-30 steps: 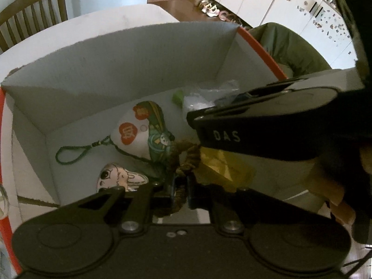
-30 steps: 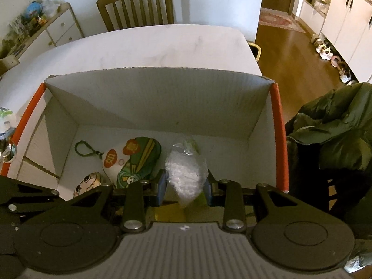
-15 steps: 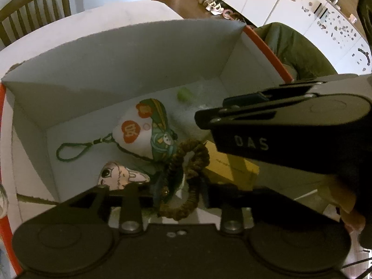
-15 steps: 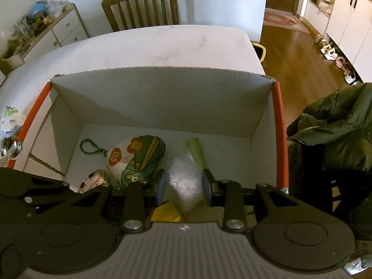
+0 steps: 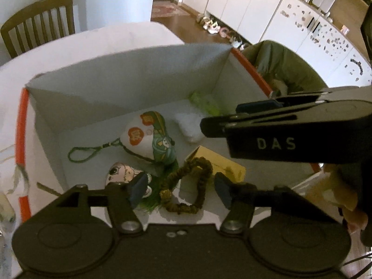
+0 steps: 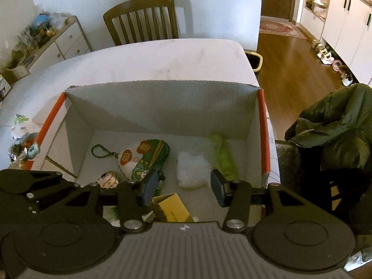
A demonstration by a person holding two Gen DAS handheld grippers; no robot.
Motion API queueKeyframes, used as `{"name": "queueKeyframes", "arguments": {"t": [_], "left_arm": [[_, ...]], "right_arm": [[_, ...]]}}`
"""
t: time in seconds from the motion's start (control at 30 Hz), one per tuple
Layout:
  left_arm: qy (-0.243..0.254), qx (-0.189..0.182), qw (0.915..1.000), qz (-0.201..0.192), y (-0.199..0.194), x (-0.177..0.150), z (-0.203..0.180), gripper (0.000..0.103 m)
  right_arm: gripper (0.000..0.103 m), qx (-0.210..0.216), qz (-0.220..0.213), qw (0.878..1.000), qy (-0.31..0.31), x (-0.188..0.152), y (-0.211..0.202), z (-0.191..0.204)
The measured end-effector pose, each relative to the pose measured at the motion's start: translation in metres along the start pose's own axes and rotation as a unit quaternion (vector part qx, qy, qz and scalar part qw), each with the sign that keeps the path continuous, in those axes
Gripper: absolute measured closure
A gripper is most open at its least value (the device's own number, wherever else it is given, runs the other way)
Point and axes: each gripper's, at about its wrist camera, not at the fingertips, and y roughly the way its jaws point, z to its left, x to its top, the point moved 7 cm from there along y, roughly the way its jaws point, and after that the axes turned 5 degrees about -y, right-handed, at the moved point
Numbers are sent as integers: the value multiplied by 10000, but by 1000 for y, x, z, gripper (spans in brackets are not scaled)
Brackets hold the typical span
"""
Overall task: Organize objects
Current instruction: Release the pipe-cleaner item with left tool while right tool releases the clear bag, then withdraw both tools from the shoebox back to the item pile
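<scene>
The white marble table (image 6: 148, 62) fills the upper half of the right wrist view, and on it sits the open cardboard box (image 6: 162, 107) with orange edges, the collecting place for everything being tidied. That seems to be why both tools hang right over its near rim.

Inside, the largest piece is the green-and-white embroidered pouch (image 5: 151, 137) with its looped cord, left of centre on the box floor. Right of it lies a white crinkly plastic bag (image 6: 191, 171), just beside a green tube-shaped packet (image 6: 222, 155) along the right wall. A yellow carton (image 5: 218, 162) lies at the near edge, and a small cartoon-face charm (image 5: 121, 173) sits at lower left.

The brown bead bracelet (image 5: 193, 186) is draped on the floor, between the fingers of the left gripper (image 5: 179, 190), whose jaws are spread wide and touch nothing. The right gripper (image 6: 183, 188) is likewise spread apart and empty, above the white bag. I'd say both loads are delivered.

A few small toys (image 6: 22, 130) wait outside, at the left edge of the right wrist view.
</scene>
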Motion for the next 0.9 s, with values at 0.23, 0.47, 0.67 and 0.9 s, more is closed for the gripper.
{"name": "queueKeyframes", "arguments": {"t": [0.23,0.47,0.67,0.9], "left_arm": [[-15,-79,9994,-351,-29,0,-2,33],[-4,-80,9972,-741,-67,-7,5,22],[-53,-153,9947,-1017,-93,-14,14,15],[-56,-173,9918,-1265,-118,-20,33,9]], "right_arm": [[50,61,-284,9996,-4,1,-30,9],[45,136,-570,9982,-90,1,-60,28],[45,201,-782,9966,-151,0,-83,44],[38,237,-928,9953,-112,-5,-101,62]]}}
